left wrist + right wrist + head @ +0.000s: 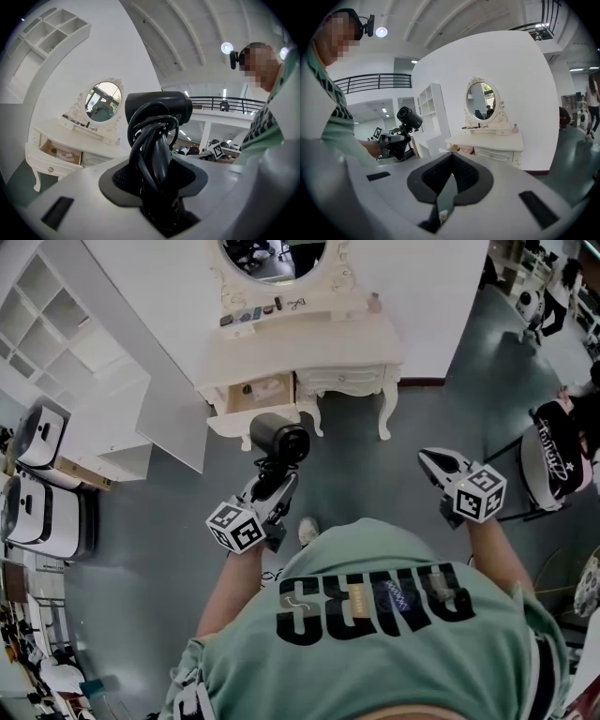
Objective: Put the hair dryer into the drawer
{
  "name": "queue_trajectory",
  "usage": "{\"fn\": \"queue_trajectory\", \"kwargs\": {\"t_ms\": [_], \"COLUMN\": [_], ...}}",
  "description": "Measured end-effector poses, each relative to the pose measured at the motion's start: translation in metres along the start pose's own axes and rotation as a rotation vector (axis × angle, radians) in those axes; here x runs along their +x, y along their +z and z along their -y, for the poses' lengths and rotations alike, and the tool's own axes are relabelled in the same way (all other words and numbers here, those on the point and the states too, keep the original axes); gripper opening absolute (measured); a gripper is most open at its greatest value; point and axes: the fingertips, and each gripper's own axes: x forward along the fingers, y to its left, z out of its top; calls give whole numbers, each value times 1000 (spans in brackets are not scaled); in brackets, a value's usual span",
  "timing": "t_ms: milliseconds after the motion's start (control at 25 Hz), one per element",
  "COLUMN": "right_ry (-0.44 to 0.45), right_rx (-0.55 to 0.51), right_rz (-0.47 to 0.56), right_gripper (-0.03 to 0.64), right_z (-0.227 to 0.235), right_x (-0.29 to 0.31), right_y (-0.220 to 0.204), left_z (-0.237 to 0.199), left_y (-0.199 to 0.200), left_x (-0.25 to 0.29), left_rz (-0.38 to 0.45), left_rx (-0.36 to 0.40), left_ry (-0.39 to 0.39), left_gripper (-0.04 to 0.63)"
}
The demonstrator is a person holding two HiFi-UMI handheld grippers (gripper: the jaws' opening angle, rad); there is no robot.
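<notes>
A black hair dryer [279,439] with its cord wound round the handle stands upright in my left gripper [272,486], whose jaws are shut on the handle and cord. In the left gripper view the dryer [159,108] fills the middle, between the pads of the left gripper [157,187]. Ahead stands a white dressing table [366,338] whose left drawer [258,394] is pulled open; the drawer [61,152] shows at the lower left. My right gripper [433,462] hovers to the right, shut and holding nothing. From the right gripper [449,180] I see the dryer [409,117] at left and the drawer [461,150].
A white shelf unit [94,362] stands left of the table, and white cases [37,502] line the left edge. A chair with a bag [553,460] is at the right. Small items and an oval mirror [277,254] sit on the table's back shelf.
</notes>
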Motion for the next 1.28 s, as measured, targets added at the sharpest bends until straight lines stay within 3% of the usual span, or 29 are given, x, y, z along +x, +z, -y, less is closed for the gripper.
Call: {"fn": "queue_trajectory", "kwargs": {"t_ms": [400,640,1000,1280], "right_ry": [-60,-74,-66,57], "right_rx": [-19,14,45,32], "right_rz": [40,21,-33,-56], "right_gripper": [-6,-6,-6,-6], "right_z": [-10,-5,40,112], "right_x": [179,267,330,390], "right_y": [86,103,112,122], "left_z": [-164,-242,-300,-333], "left_y": [97,130,141,137], "left_x": [18,26,60,116], "left_rz": [-65,-109,-122,-121], "left_rx": [86,104,49,47], "left_ry": [-114,-138,-128,-31], "left_gripper": [179,179,179,179]}}
